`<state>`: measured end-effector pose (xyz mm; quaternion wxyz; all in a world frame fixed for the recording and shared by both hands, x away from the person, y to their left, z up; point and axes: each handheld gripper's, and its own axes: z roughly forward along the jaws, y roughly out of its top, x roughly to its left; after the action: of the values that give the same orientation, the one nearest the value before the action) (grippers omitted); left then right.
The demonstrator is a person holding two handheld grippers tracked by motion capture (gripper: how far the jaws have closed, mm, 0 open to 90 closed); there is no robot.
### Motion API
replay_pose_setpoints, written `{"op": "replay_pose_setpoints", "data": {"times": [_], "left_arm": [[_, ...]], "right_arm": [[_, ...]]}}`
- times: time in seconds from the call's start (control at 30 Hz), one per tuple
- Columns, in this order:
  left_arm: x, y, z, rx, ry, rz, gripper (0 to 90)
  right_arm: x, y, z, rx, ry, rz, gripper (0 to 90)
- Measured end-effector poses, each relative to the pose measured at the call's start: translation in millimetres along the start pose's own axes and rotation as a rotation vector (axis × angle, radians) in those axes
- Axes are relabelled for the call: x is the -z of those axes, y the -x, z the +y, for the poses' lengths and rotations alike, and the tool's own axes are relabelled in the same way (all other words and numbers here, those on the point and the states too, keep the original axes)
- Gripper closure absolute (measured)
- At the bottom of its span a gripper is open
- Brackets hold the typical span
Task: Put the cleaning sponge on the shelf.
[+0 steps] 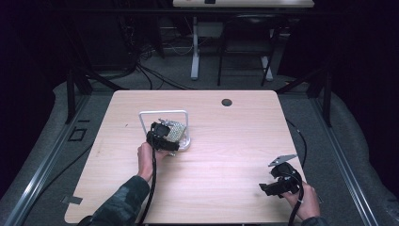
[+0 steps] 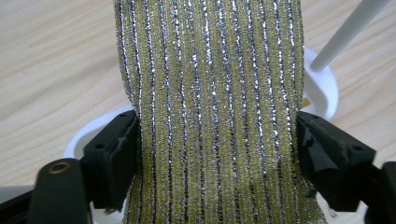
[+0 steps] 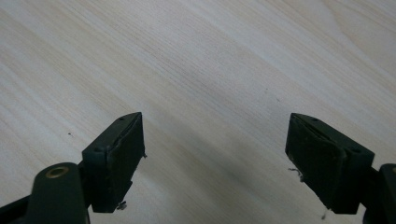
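Two jaws of the left gripper (image 2: 215, 154) flank the glittery cloth (image 2: 210, 107) draped over the white rack (image 1: 164, 114) mid-counter, seemingly loosened to leave it hanging; the right gripper (image 3: 215, 158) idles open.

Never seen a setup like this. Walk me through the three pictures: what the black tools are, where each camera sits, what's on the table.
A person at a wooden table holds a two-jaw tool in each hand. One camera looks down from above; the other two ride on the tools, looking along their black jaws.

The left gripper has a glittery gold-and-silver striped cloth between its jaws, which stand at the cloth's edges. The cloth hangs on a white wire rack with a white base.

The right gripper is open, with nothing between its jaws, over bare wood near the table's right corner.
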<state>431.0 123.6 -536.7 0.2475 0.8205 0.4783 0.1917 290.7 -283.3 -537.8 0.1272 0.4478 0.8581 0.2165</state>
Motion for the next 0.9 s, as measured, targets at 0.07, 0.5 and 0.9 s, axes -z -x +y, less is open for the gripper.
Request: {"op": "replay_pose_setpoints", "data": {"times": [0.07, 0.5, 0.9], "left_arm": [[1.1, 1.8, 0.3, 0.000, 0.003, 0.005, 16.2], [-1.9, 3.1, -1.1, -0.004, 0.013, 0.002, 3.1], [20.0, 12.8, -0.6, -0.020, 0.039, -0.050, 0.7]], "right_arm": [[-0.1, -0.9, 0.1, 0.002, 0.000, 0.007, 19.4], [-0.6, 0.0, -0.3, 0.007, -0.002, 0.013, 19.4], [2.1, 1.5, -1.3, -0.003, 0.002, 0.006, 19.3]]}}
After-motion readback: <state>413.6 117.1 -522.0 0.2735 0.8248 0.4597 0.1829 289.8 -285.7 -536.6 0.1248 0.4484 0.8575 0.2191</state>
